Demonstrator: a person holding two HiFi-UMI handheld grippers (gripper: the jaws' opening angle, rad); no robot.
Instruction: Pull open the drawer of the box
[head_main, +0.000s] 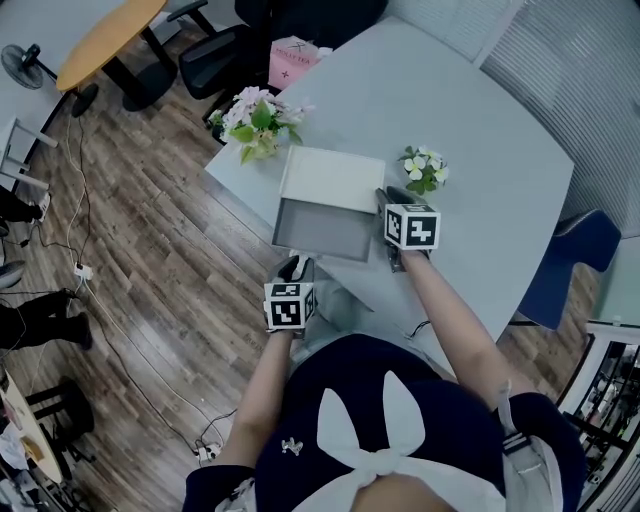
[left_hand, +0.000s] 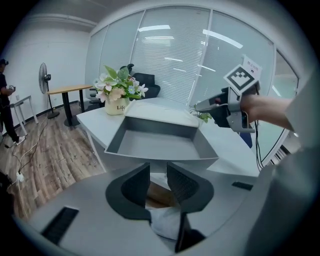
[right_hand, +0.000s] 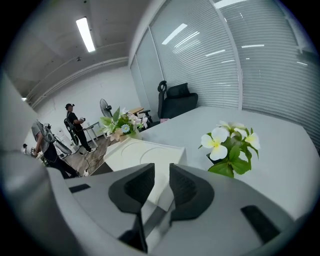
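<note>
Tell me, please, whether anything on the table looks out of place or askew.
Only the grey drawer stands out: it is pulled out of the white box and seems to overhang the edge of the table. It looks empty. The large bouquet and small flower pot stand upright; nothing is spilled.

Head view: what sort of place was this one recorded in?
Most likely an office or meeting room: a big pale table, black office chairs on a wood floor, and slatted blinds across the far side.
</note>
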